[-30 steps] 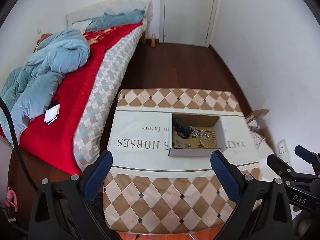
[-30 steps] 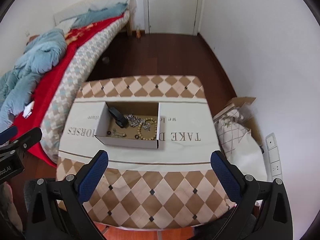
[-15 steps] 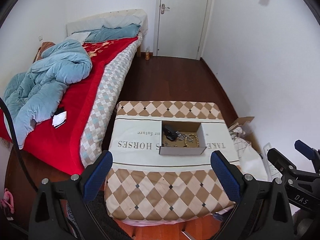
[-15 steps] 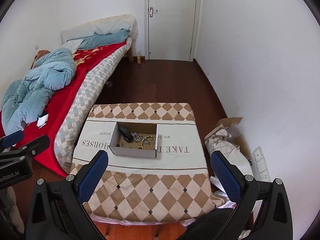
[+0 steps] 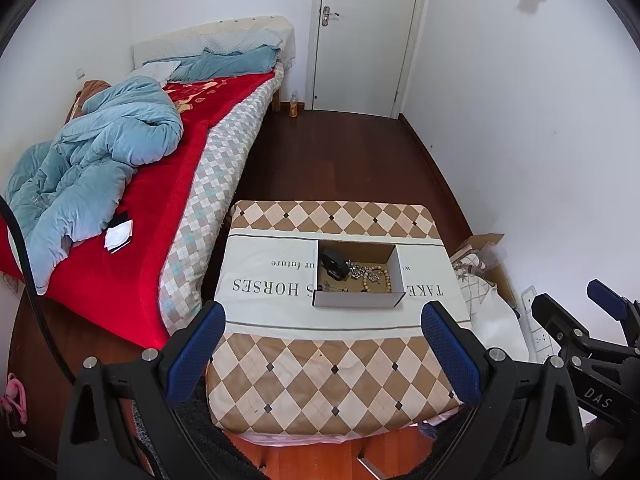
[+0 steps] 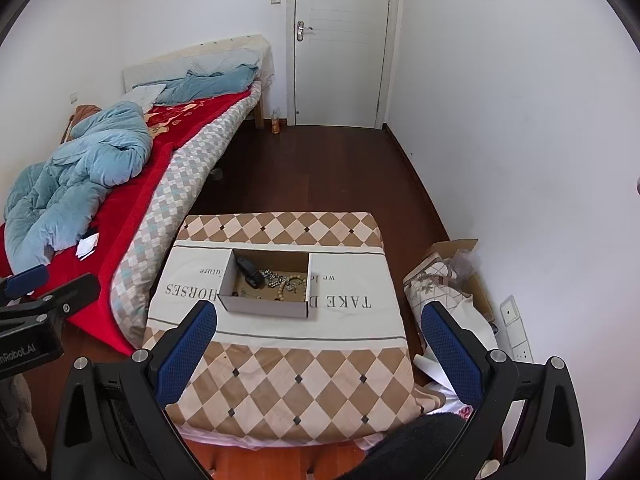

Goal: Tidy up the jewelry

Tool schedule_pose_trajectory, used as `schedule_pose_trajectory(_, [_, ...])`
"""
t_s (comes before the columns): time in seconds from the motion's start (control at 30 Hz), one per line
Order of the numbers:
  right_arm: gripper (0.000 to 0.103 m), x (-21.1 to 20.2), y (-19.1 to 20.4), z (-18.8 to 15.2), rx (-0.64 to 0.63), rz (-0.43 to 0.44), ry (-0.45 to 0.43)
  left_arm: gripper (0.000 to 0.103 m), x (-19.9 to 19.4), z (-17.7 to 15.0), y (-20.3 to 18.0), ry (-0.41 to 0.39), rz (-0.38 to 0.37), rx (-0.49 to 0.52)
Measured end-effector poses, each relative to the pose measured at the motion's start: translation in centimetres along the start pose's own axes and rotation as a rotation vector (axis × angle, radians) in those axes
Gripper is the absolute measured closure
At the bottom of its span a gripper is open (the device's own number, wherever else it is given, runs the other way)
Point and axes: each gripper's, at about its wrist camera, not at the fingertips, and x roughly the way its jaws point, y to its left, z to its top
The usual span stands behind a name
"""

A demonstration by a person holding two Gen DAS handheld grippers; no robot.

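Observation:
An open cardboard box (image 5: 358, 300) (image 6: 264, 307) stands on the low table (image 5: 328, 356) (image 6: 288, 372), which wears a checked cloth with printed words. Inside lie a wooden bead bracelet (image 5: 378, 278) (image 6: 289, 285), a silver chain (image 5: 357, 269) (image 6: 273, 277) and a black object (image 5: 334, 264) (image 6: 249, 270). My left gripper (image 5: 324, 350) is open and empty, held high and back from the table's near edge. My right gripper (image 6: 320, 350) is open and empty too, at about the same height.
A bed (image 5: 132, 216) with a red blanket and a blue duvet (image 5: 92, 160) runs along the left. A carton with bags (image 6: 444, 280) sits right of the table by the white wall. A closed door (image 6: 340, 44) is at the far end of the dark wood floor.
Both grippers have pulled up and back from the table, so the box looks smaller and more of the room shows. Both stayed open.

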Motion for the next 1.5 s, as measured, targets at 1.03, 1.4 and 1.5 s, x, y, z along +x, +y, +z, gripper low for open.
schedule_pose_trajectory(1.03, [0.0, 12.5, 0.3, 3.8, -0.025, -0.026, 0.144, 0.003, 9.1, 2.9, -0.6, 0.08, 0.09, 0.019])
schedule_pose_trajectory(1.4, [0.0, 12.4, 0.4, 3.7, -0.026, -0.024, 0.147, 0.003, 8.7, 2.9, -0.4, 0.078, 0.102, 0.03])
schedule_pose_trajectory(1.5, [0.0, 12.5, 0.4, 3.7, -0.026, -0.024, 0.147, 0.003, 8.6, 2.8, -0.4, 0.076, 0.103, 0.033])
